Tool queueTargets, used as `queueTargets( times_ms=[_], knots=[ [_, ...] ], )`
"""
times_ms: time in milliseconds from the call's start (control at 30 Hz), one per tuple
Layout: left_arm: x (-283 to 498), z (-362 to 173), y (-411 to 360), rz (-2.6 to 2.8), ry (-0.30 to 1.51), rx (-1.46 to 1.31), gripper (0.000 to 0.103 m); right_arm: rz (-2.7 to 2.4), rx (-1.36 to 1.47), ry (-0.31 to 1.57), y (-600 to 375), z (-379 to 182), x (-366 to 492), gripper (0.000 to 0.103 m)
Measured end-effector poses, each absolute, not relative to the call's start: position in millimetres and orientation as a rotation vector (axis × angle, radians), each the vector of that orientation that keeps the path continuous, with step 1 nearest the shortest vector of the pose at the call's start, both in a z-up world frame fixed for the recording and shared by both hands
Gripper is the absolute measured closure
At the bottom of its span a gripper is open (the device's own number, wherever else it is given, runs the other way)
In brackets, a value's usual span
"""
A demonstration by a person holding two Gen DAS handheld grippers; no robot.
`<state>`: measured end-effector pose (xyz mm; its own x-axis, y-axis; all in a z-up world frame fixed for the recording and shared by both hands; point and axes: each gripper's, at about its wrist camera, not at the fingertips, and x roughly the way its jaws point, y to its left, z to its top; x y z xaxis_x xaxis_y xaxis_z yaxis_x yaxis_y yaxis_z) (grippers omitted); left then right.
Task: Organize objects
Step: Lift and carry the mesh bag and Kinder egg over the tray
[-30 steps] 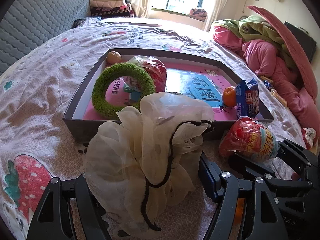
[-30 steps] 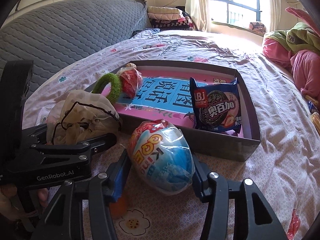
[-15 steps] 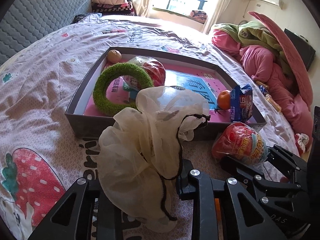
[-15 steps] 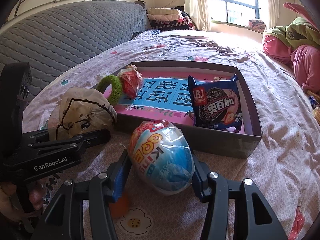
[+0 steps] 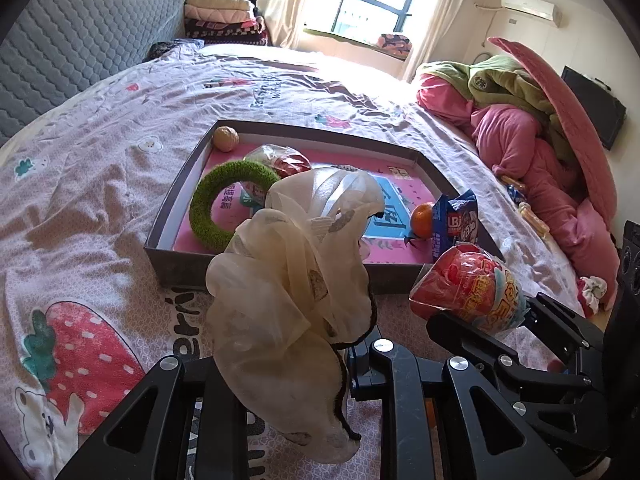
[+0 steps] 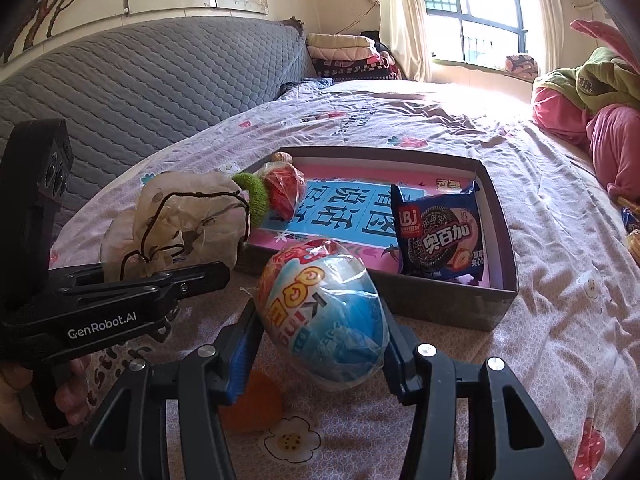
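My left gripper (image 5: 280,364) is shut on a cream mesh pouch (image 5: 296,280) with a black drawstring, held above the bedsheet in front of the box; it also shows in the right wrist view (image 6: 180,224). My right gripper (image 6: 320,344) is shut on a red and blue wrapped toy egg (image 6: 324,312), also visible in the left wrist view (image 5: 468,292). The shallow grey box (image 5: 176,256) with pink lining holds a green ring (image 5: 224,204), another wrapped egg (image 5: 288,160), an orange (image 5: 422,220), a blue cookie pack (image 6: 440,236) and a small tan ball (image 5: 225,139).
An orange ball (image 6: 252,404) lies on the sheet under my right gripper. A pile of pink and green bedding (image 5: 532,128) sits at the right. The grey padded headboard (image 6: 140,80) runs along the left. Folded blankets (image 5: 224,16) are stacked near the window.
My left gripper has closed tighter on the pouch and lifted it, so the pouch stands taller and narrower. The right gripper still holds the egg, raised slightly.
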<state>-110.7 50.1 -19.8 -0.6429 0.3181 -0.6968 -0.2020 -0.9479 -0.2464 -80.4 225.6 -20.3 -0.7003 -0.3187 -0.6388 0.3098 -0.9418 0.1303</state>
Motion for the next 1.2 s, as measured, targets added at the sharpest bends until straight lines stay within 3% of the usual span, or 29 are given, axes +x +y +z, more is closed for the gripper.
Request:
queueTargets(
  times_ms=[1200],
  knots=[
    [-91,62,57,2.686,-0.117,-0.953,0.079,-2.711,0.770,-0.051,239,50,-69,0.049]
  ],
)
